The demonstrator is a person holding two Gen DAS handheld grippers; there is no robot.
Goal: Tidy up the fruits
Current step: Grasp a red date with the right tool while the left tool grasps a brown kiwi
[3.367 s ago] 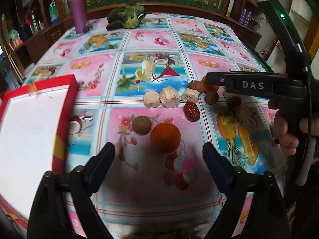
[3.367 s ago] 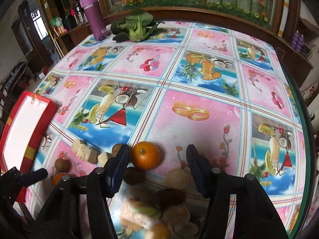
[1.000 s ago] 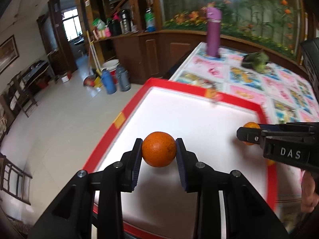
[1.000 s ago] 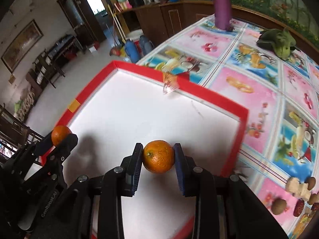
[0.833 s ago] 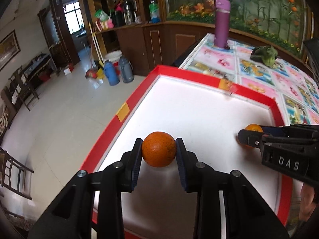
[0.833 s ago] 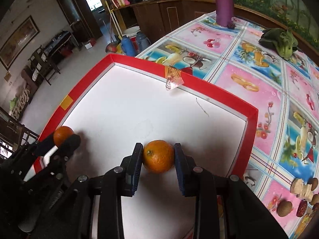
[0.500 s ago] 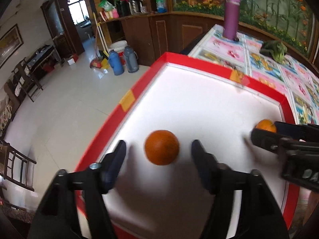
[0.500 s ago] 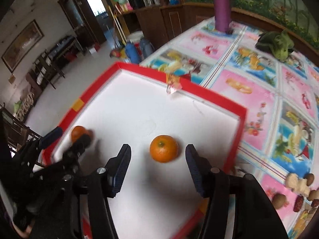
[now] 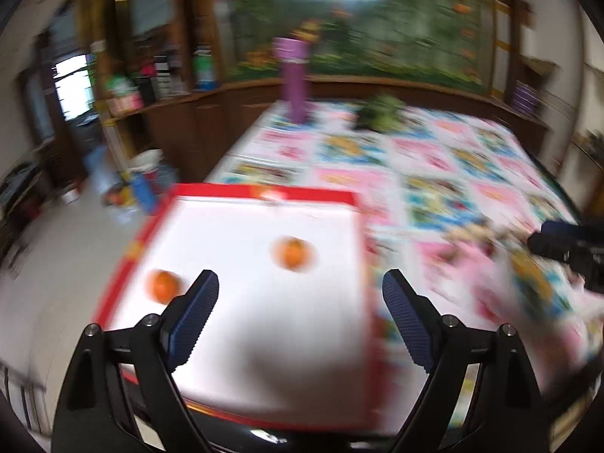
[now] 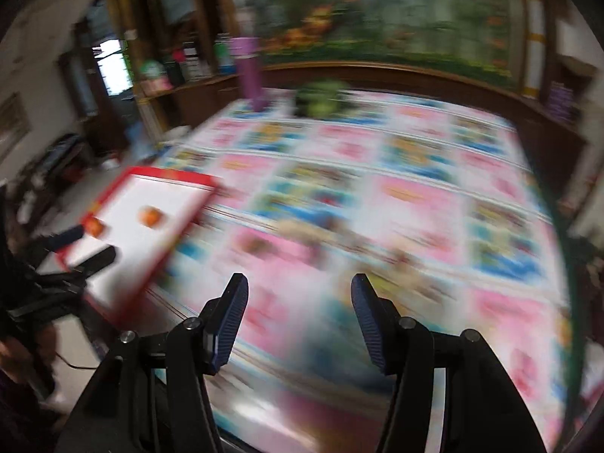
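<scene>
Oranges (image 9: 292,253), two, resting in red-rimmed tray (image 9: 351,198). Left gripper (image 9: 300,315) opening, empty; right gripper (image 10: 298,313) spread, empty. Remaining items on tablecloth (image 10: 415,196), apparently unsorted amid blur.

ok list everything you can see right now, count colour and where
oranges: two, orange, apart in the tray
tray: one, red rim, white inside, table's near left edge
tablecloth: one, pink and blue fruit print, over the table
bottle: one, purple, far end of table
greens: one bunch, far end, right of bottle
small items: blurred brownish cluster, right of tray, count unclear
left tongs: black, blue pads, opening, empty, over tray
right tongs: black, blue pads, open, empty, over tablecloth
</scene>
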